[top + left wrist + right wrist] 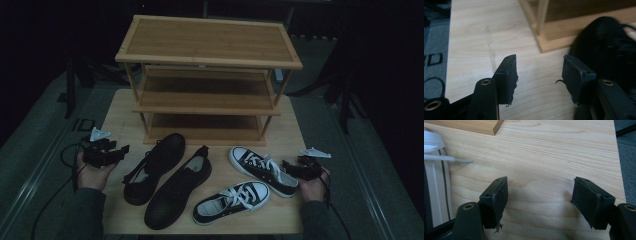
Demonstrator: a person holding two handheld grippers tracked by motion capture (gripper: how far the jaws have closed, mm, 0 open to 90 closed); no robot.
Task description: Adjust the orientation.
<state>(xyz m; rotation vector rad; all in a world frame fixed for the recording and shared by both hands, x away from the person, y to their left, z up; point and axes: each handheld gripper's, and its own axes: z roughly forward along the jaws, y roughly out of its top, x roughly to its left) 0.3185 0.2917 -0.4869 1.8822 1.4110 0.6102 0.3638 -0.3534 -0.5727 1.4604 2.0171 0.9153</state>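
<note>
I run both grippers from the near edge of the pale wooden table. The left gripper hangs at the left side, its jaws spread wide with nothing between them; in the left gripper view the black pads frame bare tabletop, and the dark shoe lies just beyond the right-hand pad. The right gripper sits low at the right side, jaws likewise released and empty over bare wood in the right gripper view.

Count, near to far:
- Two black-and-white canvas sneakers with white laces: one near the front edge, lying on the table; the other just left of the right gripper.
- Two all-black lace-up shoes: one at the centre; the second to its left, nearest the left gripper, its toe close to the rack's base.
- One three-tier bamboo shoe rack at the far side of the table.

Status, as I judge it: the work appears to be loading the shoes onto the rack. All four shoes rest on the table; all three shelves look bare. No shoe is grasped. Everything remains to do: four pickups and four placements. The left gripper stands closest to the left black shoe, the right gripper to the far sneaker.
</note>
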